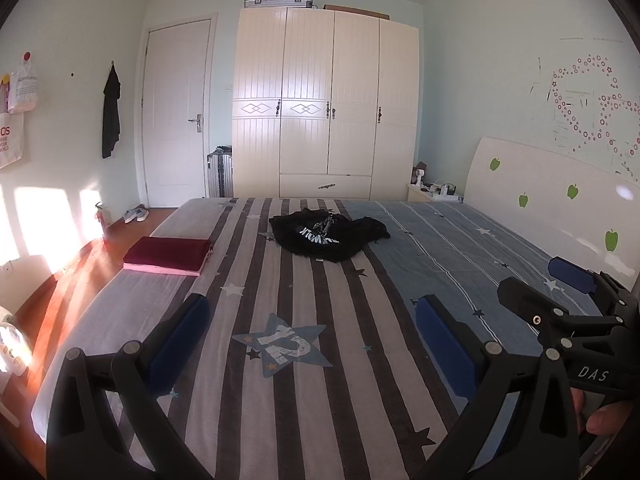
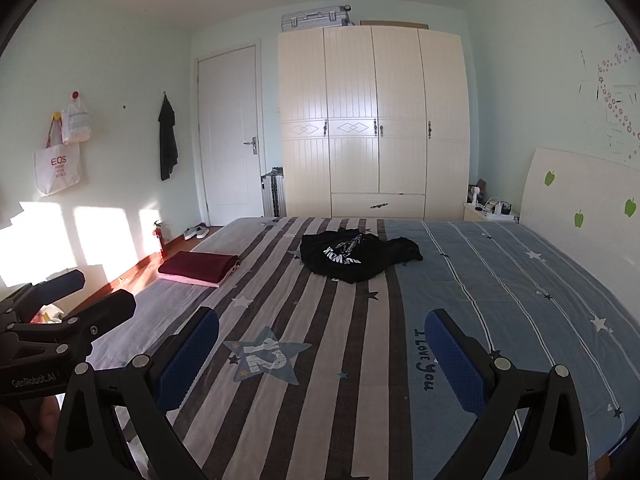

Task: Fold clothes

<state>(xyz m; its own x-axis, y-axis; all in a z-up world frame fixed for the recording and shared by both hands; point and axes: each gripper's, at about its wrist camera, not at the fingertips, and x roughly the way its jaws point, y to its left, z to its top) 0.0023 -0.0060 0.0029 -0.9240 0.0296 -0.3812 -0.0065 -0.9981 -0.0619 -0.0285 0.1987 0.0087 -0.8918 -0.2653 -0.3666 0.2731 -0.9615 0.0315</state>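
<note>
My right gripper hangs open over the striped bed; far ahead a crumpled black T-shirt lies, folded clothes to its left.

Ahead of both grippers, the black T-shirt is soft, matt cloth with a white print. The bedsheet beneath is matt woven cotton. The left gripper has matt black plastic arms, metal rivets and rough, dimpled blue pads. The far wardrobe looks satin-painted, grooved wood.
</note>
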